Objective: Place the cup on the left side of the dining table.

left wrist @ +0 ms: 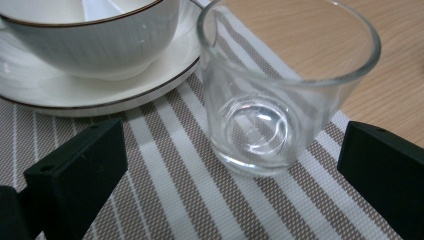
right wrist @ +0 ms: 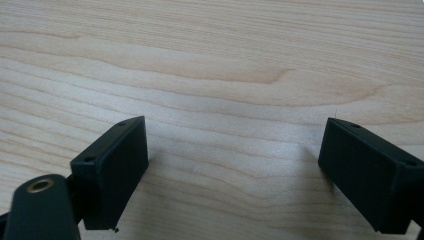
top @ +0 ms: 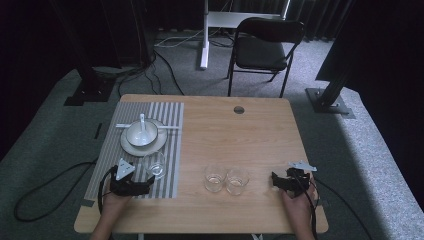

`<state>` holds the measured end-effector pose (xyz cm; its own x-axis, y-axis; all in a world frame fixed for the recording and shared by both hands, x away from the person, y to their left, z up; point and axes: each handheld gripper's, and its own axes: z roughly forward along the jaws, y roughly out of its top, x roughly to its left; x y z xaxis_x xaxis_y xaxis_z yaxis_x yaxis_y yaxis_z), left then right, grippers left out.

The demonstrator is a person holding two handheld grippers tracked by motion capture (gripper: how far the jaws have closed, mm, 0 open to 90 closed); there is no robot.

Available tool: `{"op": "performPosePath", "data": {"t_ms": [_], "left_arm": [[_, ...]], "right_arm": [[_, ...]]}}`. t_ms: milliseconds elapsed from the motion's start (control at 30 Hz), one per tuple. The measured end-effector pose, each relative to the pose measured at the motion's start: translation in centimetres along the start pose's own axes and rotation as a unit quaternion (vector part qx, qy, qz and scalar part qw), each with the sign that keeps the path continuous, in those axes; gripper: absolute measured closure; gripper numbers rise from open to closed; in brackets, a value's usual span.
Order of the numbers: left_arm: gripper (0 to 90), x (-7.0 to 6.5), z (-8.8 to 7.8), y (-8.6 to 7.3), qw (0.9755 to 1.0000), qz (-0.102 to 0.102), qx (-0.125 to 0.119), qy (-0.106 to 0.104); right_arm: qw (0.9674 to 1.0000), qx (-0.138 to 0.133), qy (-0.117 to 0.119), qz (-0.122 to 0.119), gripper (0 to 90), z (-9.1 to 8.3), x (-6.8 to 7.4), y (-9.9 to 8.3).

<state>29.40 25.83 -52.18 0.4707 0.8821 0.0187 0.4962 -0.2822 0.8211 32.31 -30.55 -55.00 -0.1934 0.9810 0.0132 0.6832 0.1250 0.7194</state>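
Both jaws wide; my left gripper (left wrist: 230, 175) frames glass (left wrist: 280, 90) on mat (left wrist: 165, 190), prob. lining up grab.

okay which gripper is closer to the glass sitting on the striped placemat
Left. The left gripper sits just short of the glass, jaws open toward it. The right gripper is far across the table, past two other glasses.

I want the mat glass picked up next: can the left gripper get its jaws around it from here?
Probably yes. The left gripper is open, the glass stands upright just ahead between its jaws, and nothing lies between. The plate sits close beside, apart from the glass.
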Motion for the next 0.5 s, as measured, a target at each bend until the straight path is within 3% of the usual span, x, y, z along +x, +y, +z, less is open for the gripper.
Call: {"op": "performPosePath", "data": {"t_ms": [500], "left_arm": [[0.2, 1.3, -1.9, -2.2, 0.9994, -0.015, 0.006, 0.029]], "right_arm": [[1.0000, 0.000, 0.000, 0.000, 11.9, 0.0, 0.0, 0.0]]}}
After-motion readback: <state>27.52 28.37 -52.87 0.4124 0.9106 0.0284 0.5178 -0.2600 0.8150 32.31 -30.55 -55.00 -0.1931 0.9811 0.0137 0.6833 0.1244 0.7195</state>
